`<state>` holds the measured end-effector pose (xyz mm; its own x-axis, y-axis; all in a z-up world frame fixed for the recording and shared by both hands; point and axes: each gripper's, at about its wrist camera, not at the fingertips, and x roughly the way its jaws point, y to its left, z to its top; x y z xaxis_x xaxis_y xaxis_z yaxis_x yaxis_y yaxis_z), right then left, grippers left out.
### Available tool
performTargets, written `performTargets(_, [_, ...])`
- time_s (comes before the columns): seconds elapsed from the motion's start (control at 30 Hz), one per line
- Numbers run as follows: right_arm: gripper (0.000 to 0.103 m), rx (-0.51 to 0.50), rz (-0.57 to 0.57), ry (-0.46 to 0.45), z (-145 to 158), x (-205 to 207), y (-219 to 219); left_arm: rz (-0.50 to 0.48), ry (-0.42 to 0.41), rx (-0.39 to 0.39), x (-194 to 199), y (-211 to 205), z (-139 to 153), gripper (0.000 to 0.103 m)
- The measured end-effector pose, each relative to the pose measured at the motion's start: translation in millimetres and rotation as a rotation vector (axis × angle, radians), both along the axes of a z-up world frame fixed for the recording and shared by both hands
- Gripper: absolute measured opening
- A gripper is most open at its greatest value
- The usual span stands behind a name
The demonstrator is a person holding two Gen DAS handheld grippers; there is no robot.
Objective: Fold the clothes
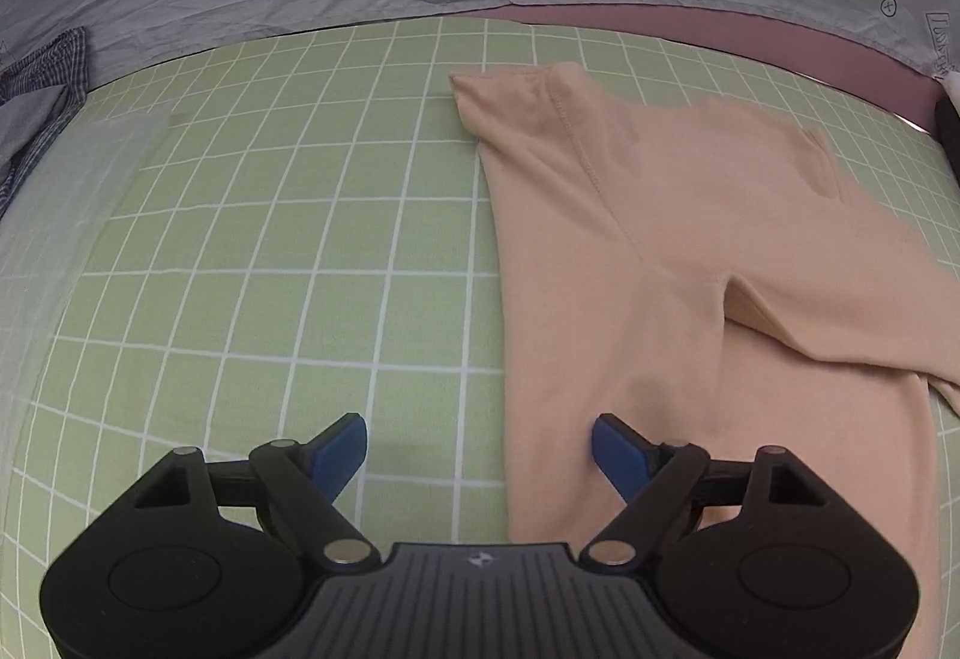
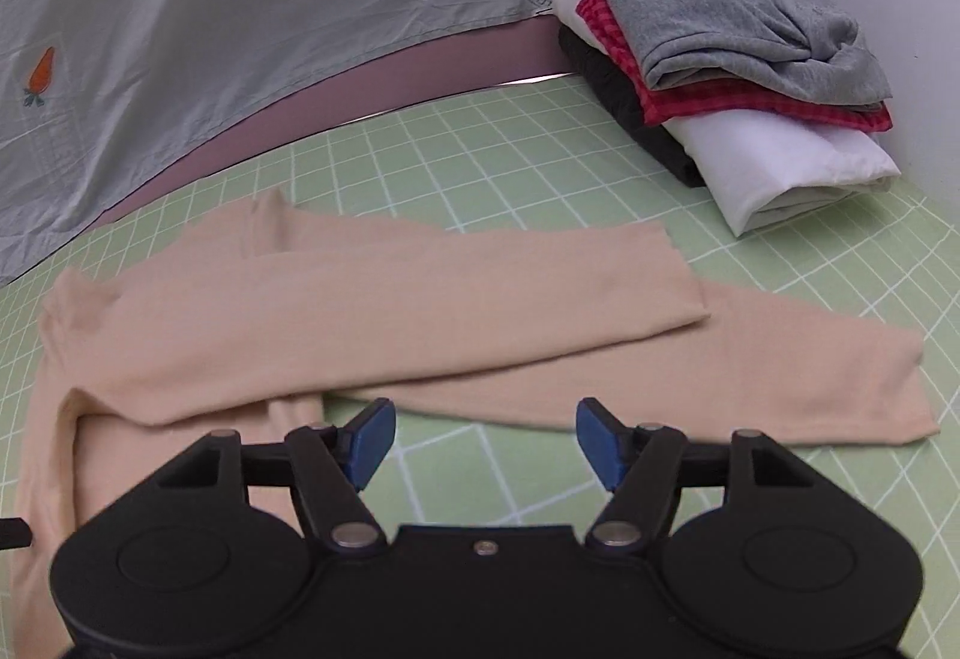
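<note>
A peach long-sleeved top (image 1: 690,239) lies flat on the green grid mat (image 1: 270,239). In the right wrist view the top (image 2: 360,311) has both sleeves laid across to the right, one over the other. My left gripper (image 1: 479,449) is open and empty, just above the top's left edge near its hem. My right gripper (image 2: 486,440) is open and empty, over the mat (image 2: 480,167) just in front of the lower sleeve.
A stack of folded clothes (image 2: 738,59), grey on top, then red checked, white and black, sits at the mat's far right. A grey sheet (image 2: 210,11) with carrot prints hangs behind. Checked fabric (image 1: 42,89) and a pale cloth (image 1: 72,191) lie at the left.
</note>
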<state>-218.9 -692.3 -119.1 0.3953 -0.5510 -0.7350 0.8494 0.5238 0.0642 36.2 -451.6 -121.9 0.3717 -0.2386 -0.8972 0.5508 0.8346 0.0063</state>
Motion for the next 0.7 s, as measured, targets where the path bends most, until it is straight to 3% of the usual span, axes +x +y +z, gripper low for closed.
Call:
performTargets(0.23, [0.070, -0.012, -0.116, 0.043, -17.4, 1.7, -78.2, 0.011, 0.009, 0.038, 24.6, -26.8, -10.4, 0.088])
performTargets(0.33, [0.070, -0.007, -0.149, 0.068, -27.5, 0.2, -92.0, 0.016, 0.005, 0.039, 25.8, -27.3, -12.9, 0.093])
performTargets(0.5, [0.074, 0.003, -0.141, 0.033, -32.5, -5.1, -96.2, 0.033, 0.019, 0.021, 26.5, -22.2, -14.5, 0.094])
performTargets(0.6, [0.049, -0.010, -0.105, 0.018, -30.3, -5.9, -92.8, 0.025, 0.013, 0.028, 25.5, -21.7, -11.4, 0.094])
performTargets(0.67, [0.015, -0.043, -0.075, 0.022, -24.5, -5.1, -86.3, 0.015, -0.001, 0.034, 22.6, -20.2, -6.0, 0.094])
performTargets(0.7, [0.005, -0.049, -0.058, 0.003, -19.6, -6.4, -82.4, 0.014, -0.006, 0.023, 20.0, -16.5, -1.5, 0.094])
